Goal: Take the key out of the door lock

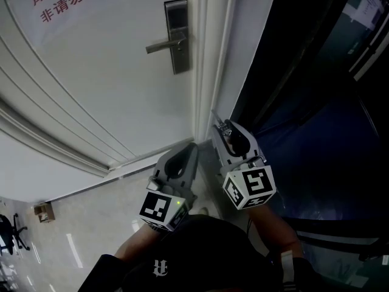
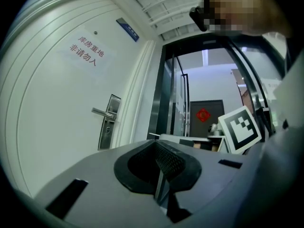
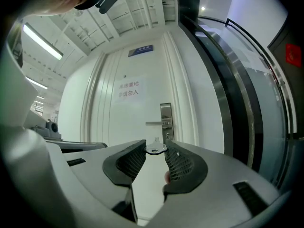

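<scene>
And the key is out of the lock, a small flat piece of metal sitting low and centre in the right gripper view, pinched by its broad head between the very tips of the right gripper, whose jaws stand partly apart, closed only onto that thin sliver. I'd call it light, stiff and slick, so a grip on the flat head is the right hold, though out at the tips it could twist or slip. Beyond it, mid-frame and well apart, are the lock plate and lever handle on the white door, while the left gripper shows its jaws together on nothing.
</scene>
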Motion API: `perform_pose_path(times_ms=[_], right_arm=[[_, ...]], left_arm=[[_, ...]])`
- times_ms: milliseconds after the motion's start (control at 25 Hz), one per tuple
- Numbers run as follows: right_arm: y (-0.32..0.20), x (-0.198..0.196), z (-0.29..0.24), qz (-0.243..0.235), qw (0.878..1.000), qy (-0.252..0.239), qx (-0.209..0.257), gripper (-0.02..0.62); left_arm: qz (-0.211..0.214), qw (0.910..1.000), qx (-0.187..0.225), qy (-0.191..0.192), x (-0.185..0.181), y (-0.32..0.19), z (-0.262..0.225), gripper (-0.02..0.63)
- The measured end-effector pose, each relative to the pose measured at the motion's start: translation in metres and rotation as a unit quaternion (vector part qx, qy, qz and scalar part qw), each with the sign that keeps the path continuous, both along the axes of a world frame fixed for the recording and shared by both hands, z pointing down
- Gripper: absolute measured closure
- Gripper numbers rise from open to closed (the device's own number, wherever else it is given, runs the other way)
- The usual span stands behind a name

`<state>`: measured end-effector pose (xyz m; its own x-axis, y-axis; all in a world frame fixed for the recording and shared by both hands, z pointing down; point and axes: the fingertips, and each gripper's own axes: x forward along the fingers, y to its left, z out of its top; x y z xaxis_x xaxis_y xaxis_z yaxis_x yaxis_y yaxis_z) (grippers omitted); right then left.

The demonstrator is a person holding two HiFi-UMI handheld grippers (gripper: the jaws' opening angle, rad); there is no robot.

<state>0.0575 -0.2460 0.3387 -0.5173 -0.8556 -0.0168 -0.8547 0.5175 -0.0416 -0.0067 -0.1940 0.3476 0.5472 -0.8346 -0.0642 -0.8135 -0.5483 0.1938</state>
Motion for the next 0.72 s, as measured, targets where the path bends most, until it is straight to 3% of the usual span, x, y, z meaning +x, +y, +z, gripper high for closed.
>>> perform_pose_path(times_ms=[720], right_arm=[[0.062,0.01,-0.008,0.0,1.0,-0.017,0.001,0.463]], left_arm=[[-0.008,0.9998,0.014,-0.01,0.006,0.039,-0.009,0.598]])
